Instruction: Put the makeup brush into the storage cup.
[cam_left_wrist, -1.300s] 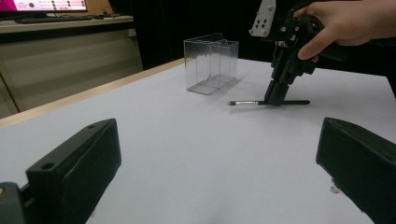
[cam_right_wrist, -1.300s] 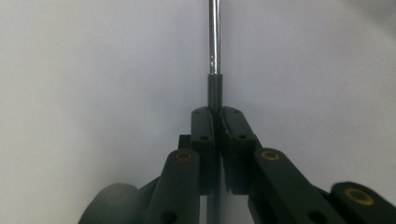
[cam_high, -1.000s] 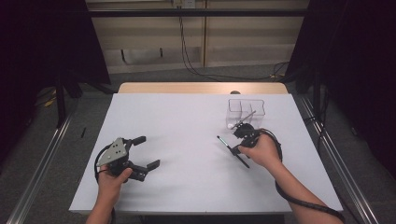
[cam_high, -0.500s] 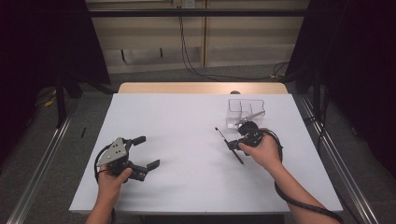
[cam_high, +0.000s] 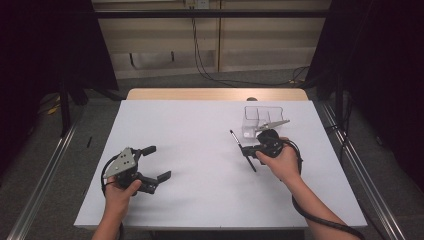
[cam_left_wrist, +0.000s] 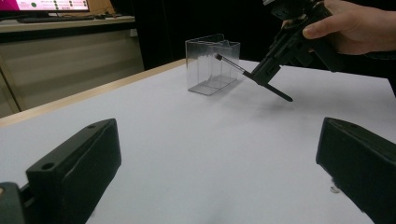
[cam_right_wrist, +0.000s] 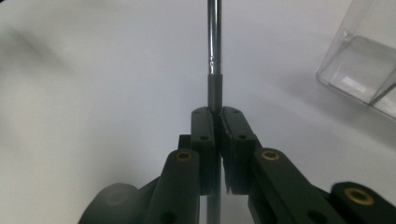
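A thin black brush (cam_high: 237, 140) with a silver ferrule (cam_right_wrist: 214, 46) is clamped in my right gripper (cam_high: 250, 149), which is shut on its handle and held above the white table (cam_high: 200, 200) right of centre. The brush tip (cam_left_wrist: 219, 57) points toward the far left, close to a clear plastic box (cam_high: 255, 116). In the right gripper view the jaws press together on the brush shaft at my right gripper (cam_right_wrist: 218, 116). My left gripper (cam_high: 159, 162) rests at the near left, open, with nothing between its jaws (cam_left_wrist: 217, 168).
The clear box (cam_left_wrist: 210, 65) stands at the back right, divided into compartments (cam_right_wrist: 364, 65). A wooden strip (cam_high: 215, 94) runs along the table's far edge. Metal rails (cam_high: 45, 170) flank the table on both sides.
The brush in my right gripper has swung slightly, its tip now pointing farther toward the back of the table. The left gripper has stayed where it was.
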